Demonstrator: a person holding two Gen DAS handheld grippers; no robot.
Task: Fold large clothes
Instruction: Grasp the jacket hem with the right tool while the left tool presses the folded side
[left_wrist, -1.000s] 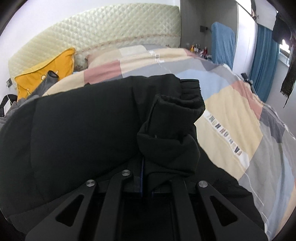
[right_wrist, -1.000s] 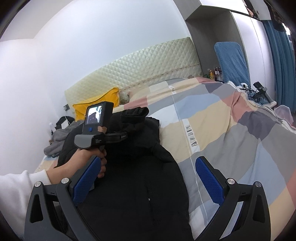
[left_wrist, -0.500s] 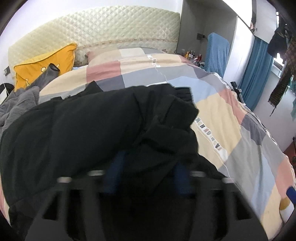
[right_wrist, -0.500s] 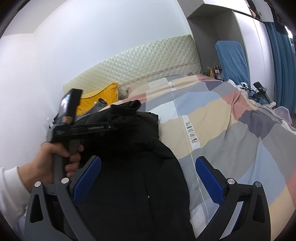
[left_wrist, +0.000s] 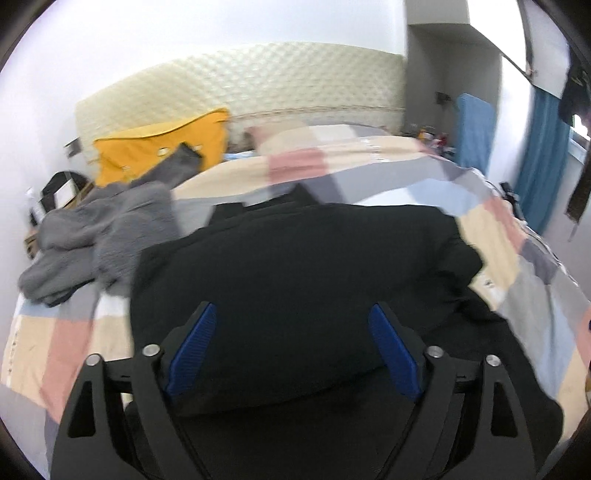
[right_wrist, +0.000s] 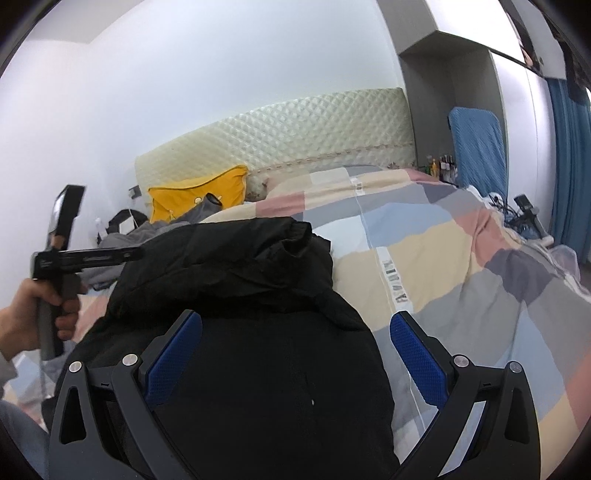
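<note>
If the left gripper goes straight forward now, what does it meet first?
Most likely the black jacket: the open left gripper points at its folded bulk, which fills the space ahead. Depth is unclear.

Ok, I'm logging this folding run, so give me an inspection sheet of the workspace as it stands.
Surface: bed with patchwork quilt.
Job's things: black jacket lying on the quilt, top part bunched over itself.
Clutter: grey garment left of the jacket; yellow pillow at the headboard.
Grippers: left gripper open, above the jacket; right gripper open, above the jacket, holding nothing.
Cables: tangle by the bed's far right edge.
Surroundings: blue curtain, bottles beside the bed.
</note>
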